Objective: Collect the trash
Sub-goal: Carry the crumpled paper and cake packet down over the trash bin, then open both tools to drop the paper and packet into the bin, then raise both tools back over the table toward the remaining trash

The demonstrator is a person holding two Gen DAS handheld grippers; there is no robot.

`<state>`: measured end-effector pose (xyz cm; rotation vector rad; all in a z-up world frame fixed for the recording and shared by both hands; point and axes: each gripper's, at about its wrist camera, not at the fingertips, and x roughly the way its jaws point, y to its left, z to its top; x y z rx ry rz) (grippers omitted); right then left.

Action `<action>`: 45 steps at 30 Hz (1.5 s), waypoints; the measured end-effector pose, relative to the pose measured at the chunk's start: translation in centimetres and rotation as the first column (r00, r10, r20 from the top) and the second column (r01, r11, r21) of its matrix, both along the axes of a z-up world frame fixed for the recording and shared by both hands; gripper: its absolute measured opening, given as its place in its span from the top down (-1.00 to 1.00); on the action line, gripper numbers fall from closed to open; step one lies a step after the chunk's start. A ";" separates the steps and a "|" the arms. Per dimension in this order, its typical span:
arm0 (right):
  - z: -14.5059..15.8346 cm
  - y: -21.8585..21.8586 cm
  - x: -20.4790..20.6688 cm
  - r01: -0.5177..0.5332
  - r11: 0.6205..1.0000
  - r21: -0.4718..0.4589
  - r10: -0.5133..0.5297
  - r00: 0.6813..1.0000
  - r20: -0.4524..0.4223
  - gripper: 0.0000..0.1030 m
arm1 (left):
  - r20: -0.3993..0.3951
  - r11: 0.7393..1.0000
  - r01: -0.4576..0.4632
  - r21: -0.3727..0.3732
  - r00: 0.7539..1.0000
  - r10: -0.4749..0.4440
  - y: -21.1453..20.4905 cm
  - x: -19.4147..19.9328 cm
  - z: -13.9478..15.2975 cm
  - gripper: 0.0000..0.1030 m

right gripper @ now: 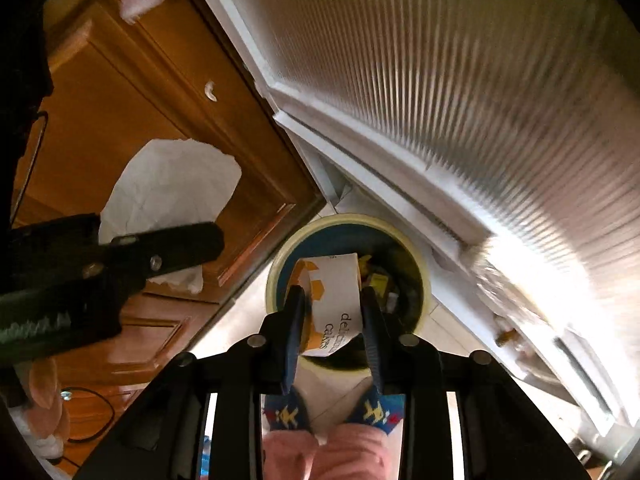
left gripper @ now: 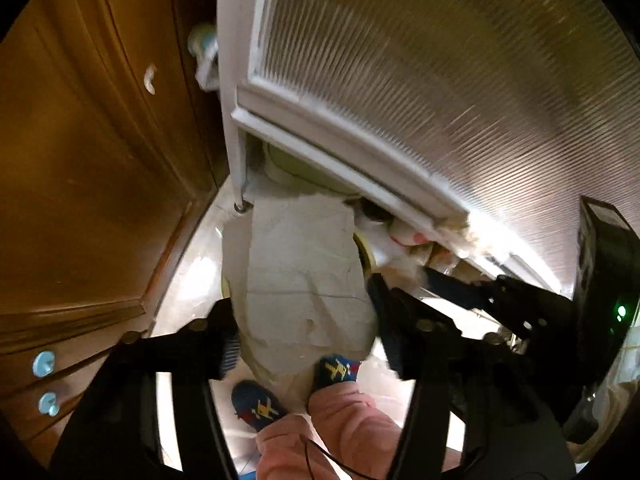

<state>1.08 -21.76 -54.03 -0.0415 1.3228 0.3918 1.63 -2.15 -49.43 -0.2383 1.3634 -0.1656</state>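
Overhead — bin rim (right gripper: 348,220) beside cabinet (right gripper: 132,92)

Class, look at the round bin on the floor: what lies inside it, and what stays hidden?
Inside the bin the right view shows dark mixed scraps, a yellow one among them. The white cake box between the right gripper pads covers the left half, and the bottom cannot be seen.

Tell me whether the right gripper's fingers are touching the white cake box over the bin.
Cannot tell. In the right wrist view the cake box sits between the right gripper's fingers above the bin, but no plain gap or press shows at either pad.
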 end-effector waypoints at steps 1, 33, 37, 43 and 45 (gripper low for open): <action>-0.6 0.1 0.2 0.000 1.000 0.003 0.000 1.000 -0.004 0.30 | -0.009 1.000 -0.002 0.000 1.000 0.002 0.1 0.3 -0.8 -0.37; 14.7 1.2 -1.4 -0.142 0.984 -0.108 0.143 0.990 -0.003 0.18 | 0.120 0.994 0.046 0.095 0.991 -0.057 -1.4 -3.6 18.8 -0.57; 19.4 1.1 -2.6 -0.187 0.977 -0.099 0.190 0.982 0.023 0.18 | 0.153 0.994 0.035 0.108 0.987 -0.052 -1.4 -4.8 23.0 -0.57; 26.4 0.3 -2.7 -0.231 0.968 -0.099 0.243 0.961 0.134 0.18 | 0.224 0.989 -0.004 0.148 0.974 -0.029 -1.2 -5.7 28.9 -0.57; 28.9 0.0 -2.4 -0.235 0.967 -0.097 0.250 0.950 0.186 0.18 | 0.258 0.987 -0.022 0.162 0.966 -0.021 -1.0 -5.8 30.9 -0.57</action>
